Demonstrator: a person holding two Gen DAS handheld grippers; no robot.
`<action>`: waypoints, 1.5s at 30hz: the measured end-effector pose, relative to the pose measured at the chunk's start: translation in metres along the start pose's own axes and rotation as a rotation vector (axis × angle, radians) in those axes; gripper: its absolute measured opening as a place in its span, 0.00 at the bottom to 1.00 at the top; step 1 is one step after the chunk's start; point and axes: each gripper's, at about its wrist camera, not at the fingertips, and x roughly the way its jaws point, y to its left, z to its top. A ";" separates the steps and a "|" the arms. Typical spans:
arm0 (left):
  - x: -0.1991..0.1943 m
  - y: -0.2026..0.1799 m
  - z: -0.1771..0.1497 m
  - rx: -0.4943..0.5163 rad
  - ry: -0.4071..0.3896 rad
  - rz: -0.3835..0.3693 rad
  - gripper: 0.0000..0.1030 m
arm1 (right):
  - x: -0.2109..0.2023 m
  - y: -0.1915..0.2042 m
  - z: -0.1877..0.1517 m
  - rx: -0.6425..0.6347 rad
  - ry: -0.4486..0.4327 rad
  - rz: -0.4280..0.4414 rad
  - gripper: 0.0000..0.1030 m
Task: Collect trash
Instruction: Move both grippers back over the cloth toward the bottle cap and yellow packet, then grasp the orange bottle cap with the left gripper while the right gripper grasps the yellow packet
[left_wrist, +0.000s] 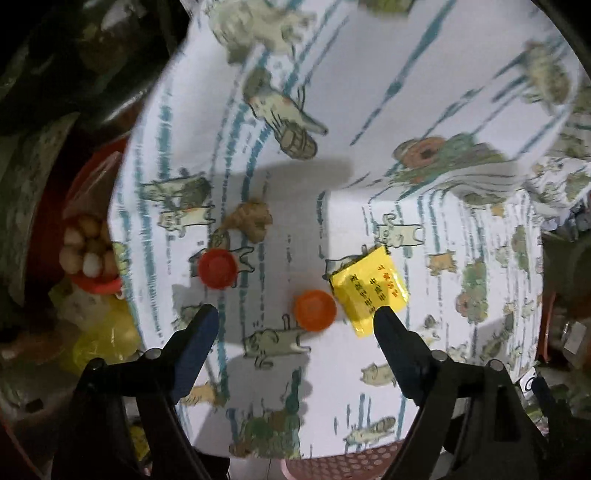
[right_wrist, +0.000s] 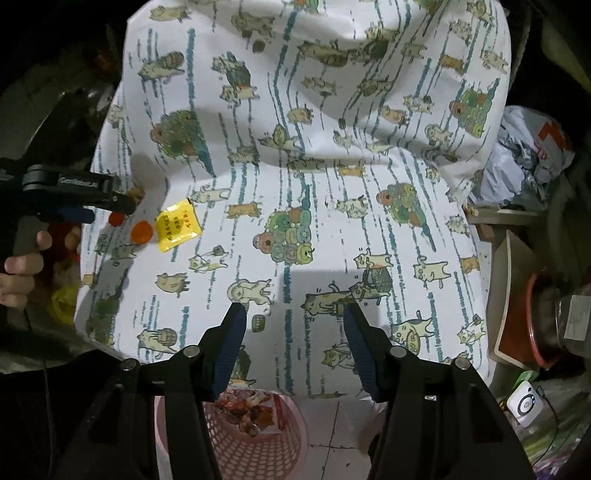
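Both claws hang spread, gripping nothing: left gripper over the orange cap, right gripper idle. Beside the cap lies a yellow packet; closing carelessly could snag cloth or flick it away.

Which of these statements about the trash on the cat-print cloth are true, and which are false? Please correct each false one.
1. The left claw holds the yellow packet. False: it is open, and the packet lies on the cloth.
2. Two orange bottle caps lie on the cloth left of the packet. True.
3. The right claw is shut on a cap. False: it is open and holds nothing.
4. A pink basket stands on the floor below the cloth edge. True.
5. The basket has nothing inside. False: some wrappers already lie in it.
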 end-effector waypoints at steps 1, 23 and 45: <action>0.005 -0.002 0.002 0.009 0.010 0.003 0.82 | 0.004 0.000 0.001 0.009 0.015 0.004 0.56; 0.031 -0.022 -0.005 0.066 0.043 0.072 0.28 | 0.005 -0.002 0.002 0.029 0.062 0.063 0.56; -0.108 0.026 -0.047 -0.065 -0.279 0.031 0.28 | -0.003 0.036 0.019 -0.021 0.032 0.139 0.56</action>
